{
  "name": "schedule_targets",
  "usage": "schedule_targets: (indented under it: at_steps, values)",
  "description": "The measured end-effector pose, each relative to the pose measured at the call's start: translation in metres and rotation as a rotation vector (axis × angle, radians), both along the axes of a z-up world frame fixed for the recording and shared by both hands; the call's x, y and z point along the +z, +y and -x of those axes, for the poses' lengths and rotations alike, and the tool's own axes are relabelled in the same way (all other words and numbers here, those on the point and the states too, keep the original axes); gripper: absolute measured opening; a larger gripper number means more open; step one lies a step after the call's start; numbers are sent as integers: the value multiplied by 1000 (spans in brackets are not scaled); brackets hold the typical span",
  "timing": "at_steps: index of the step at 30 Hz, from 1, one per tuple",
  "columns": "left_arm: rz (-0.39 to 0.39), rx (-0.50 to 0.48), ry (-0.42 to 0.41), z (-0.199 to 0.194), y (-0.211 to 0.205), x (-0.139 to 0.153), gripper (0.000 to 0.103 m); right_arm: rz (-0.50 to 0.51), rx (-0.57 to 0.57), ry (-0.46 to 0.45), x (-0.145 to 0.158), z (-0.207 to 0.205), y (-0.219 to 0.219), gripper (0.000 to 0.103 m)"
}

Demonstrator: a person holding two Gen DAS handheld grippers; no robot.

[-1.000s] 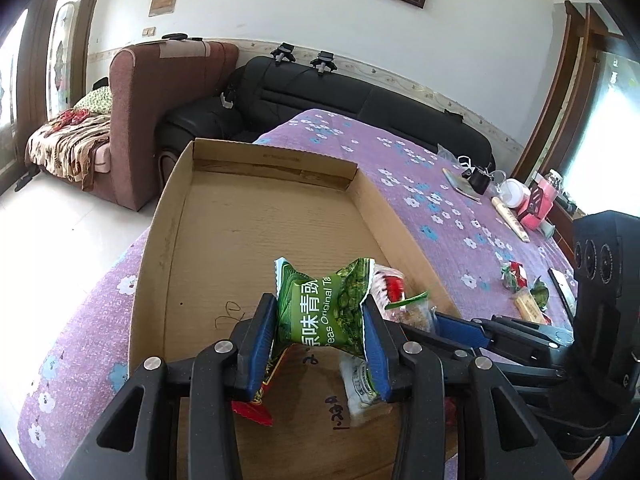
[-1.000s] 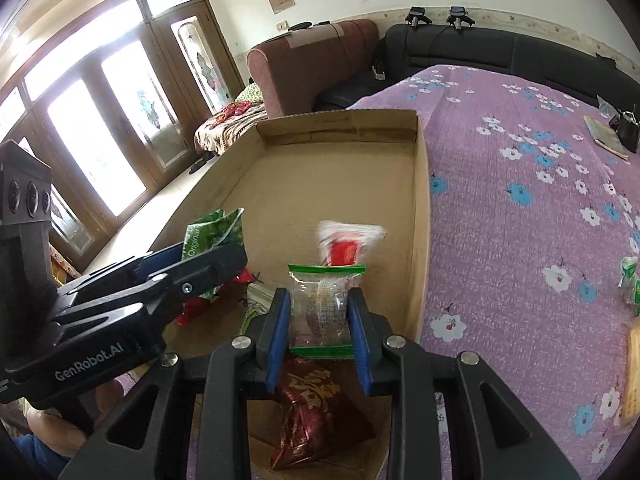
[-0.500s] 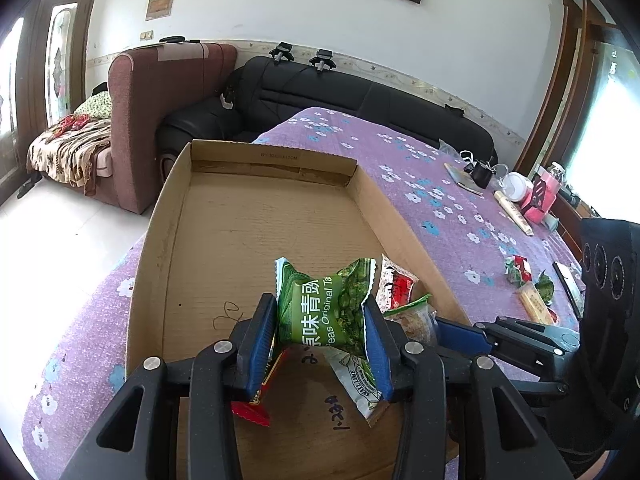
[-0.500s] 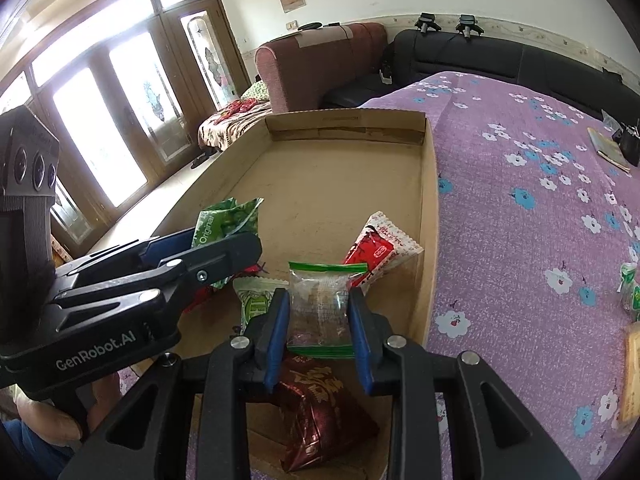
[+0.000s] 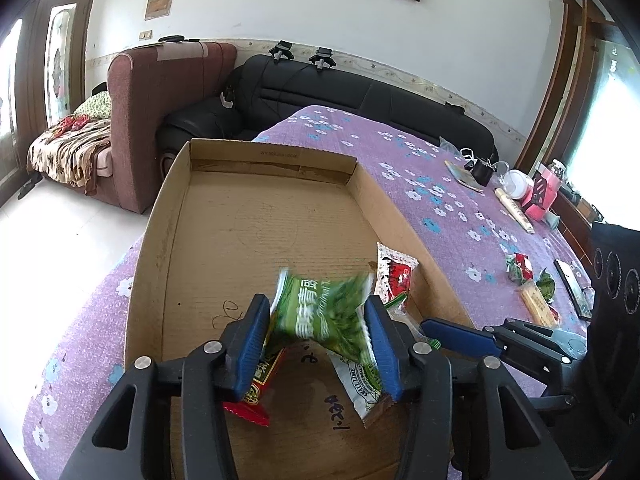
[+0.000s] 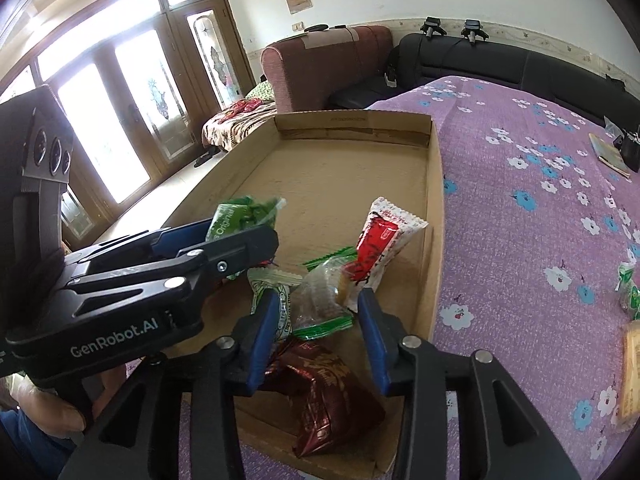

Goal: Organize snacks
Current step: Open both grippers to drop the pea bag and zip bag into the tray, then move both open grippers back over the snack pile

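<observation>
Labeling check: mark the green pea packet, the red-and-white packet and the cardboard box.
green pea packet [image 5: 326, 312]: left wrist view, middle of its blurred front.
red-and-white packet [image 6: 378, 240]: right wrist view, its red printed centre.
cardboard box [image 5: 272, 156]: left wrist view, inner face of far wall.

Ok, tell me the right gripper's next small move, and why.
Probably pull the right gripper back and swing it right toward the loose snacks on the purple cloth. Its jaws stand open, and the clear packet lies below them in the cardboard box.
</observation>
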State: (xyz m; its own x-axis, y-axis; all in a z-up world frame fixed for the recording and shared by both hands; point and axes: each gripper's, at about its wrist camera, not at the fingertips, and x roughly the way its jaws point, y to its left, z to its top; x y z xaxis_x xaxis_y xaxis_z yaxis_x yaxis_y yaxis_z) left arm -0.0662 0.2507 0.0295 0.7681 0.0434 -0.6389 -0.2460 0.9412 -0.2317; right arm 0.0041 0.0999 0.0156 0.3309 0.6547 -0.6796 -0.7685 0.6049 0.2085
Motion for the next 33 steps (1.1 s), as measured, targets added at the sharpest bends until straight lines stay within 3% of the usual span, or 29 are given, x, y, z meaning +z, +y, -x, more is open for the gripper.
schedule_targets:
  at_steps: [6, 19, 24, 29, 33]
  values:
    - [17, -1, -7, 1, 2, 0, 60, -13, -6, 13, 2, -1, -3, 42]
    - [36, 8, -14, 2, 6, 1, 60, -49, -24, 19, 12, 5, -16, 42]
    - [41, 10, -16, 3, 7, 1, 60, -53, -58, -18, 25, 12, -26, 42]
    - [36, 13, -16, 2, 7, 2, 60, -67, -85, -41, 36, 18, -42, 46]
    - [29, 15, -11, 2, 6, 2, 60, -93, -101, -9, 41, 17, -60, 49]
